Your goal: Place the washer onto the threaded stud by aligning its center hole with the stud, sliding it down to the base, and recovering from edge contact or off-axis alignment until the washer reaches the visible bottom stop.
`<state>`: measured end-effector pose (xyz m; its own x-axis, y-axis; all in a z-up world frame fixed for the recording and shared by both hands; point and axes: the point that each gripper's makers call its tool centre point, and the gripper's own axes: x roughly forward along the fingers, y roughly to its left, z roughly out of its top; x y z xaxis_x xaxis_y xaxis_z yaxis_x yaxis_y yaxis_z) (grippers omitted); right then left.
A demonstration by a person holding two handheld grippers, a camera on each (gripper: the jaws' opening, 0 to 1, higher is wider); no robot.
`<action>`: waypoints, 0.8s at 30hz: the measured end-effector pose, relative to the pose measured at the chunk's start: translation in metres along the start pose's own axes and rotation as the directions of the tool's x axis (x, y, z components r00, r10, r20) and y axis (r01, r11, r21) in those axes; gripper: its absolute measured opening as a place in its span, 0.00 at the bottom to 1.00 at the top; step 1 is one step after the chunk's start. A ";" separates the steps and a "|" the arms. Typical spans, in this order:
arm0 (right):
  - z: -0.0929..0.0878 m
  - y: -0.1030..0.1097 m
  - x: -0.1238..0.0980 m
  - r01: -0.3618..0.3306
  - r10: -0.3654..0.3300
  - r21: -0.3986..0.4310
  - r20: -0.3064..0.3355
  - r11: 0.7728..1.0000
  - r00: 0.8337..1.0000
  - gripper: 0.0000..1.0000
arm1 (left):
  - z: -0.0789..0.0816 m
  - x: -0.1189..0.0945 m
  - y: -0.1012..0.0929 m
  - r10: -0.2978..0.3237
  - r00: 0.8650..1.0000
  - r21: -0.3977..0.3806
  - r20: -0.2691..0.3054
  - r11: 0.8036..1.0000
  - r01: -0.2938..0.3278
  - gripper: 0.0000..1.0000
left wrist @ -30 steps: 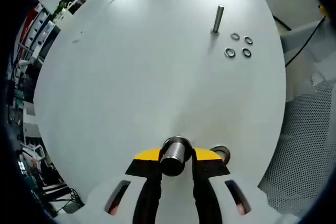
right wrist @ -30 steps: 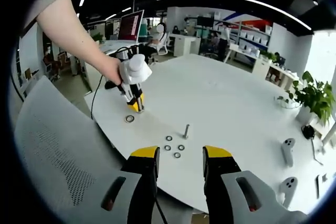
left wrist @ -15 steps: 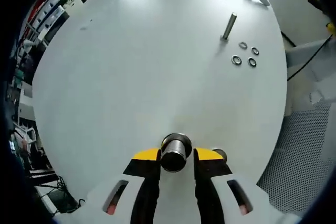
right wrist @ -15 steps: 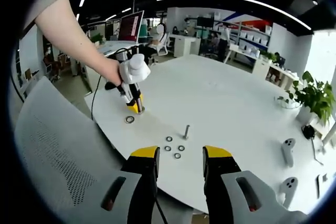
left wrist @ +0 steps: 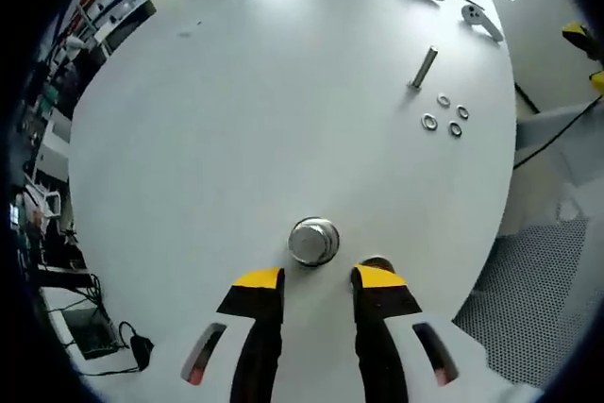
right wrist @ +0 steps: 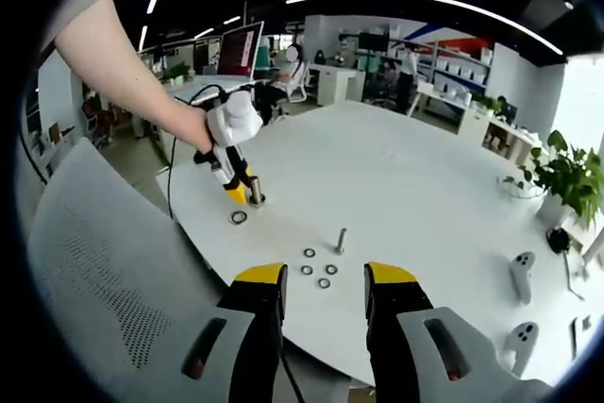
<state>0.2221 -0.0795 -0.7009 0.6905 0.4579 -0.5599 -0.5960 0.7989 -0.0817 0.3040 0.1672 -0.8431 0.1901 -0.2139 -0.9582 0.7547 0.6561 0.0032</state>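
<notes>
Washer work here centres on a big round white desk (left wrist: 236,120), the largest thing in both views and the surface that carries every part. Across it, in the right gripper view, a person's bare arm (right wrist: 123,63) reaches in so that the left claw (right wrist: 238,191) tips down at the near edge of the desk.

Next in size, in the left gripper view, a short upright metal cylinder (left wrist: 312,241) stands on the desk just ahead of the left claw (left wrist: 318,282). Its jaws are parted with nothing between them, the cylinder standing free beyond their yellow tips, so it looks set down rather than gripped. The right claw (right wrist: 323,285) hangs back off the desk edge, jaws likewise apart and empty, apparently waiting its turn.

The threaded stud (right wrist: 340,239) stands upright and bare toward the desk's nearer side, well apart from the cylinder. Close beside its foot lies a cluster of four loose washers (right wrist: 320,269), flat on the desk, probably kept there to make each pick a short carry. A single larger washer (right wrist: 239,217) lies alone just beside the left claw. No washer is on the stud yet.
</notes>
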 end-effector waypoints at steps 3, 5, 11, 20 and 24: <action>0.001 0.001 0.000 -0.003 0.003 0.000 0.007 1.000 1.000 0.35 | -0.005 0.000 -0.006 -0.005 1.000 -0.026 0.006 1.000 0.005 0.28; 0.001 0.001 0.000 -0.007 0.007 -0.001 0.005 1.000 1.000 0.35 | -0.009 0.001 -0.012 -0.013 1.000 -0.046 0.009 0.999 0.013 0.28; 0.001 0.003 0.001 -0.016 0.016 -0.002 0.006 1.000 1.000 0.35 | -0.015 0.006 -0.030 -0.026 1.000 -0.072 0.014 0.997 0.027 0.28; 0.000 0.004 0.001 -0.019 0.019 -0.006 -0.002 1.000 1.000 0.34 | -0.014 0.015 -0.036 -0.028 1.000 -0.093 0.014 0.995 0.029 0.29; 0.000 0.004 0.001 -0.020 0.020 -0.006 -0.001 1.000 1.000 0.34 | -0.018 0.020 -0.037 -0.031 1.000 -0.104 -0.002 0.994 0.030 0.29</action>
<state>0.2202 -0.0760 -0.7019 0.6780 0.4737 -0.5620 -0.6121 0.7872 -0.0750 0.2684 0.1516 -0.8678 0.1653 -0.2321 -0.9586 0.6906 0.7211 -0.0555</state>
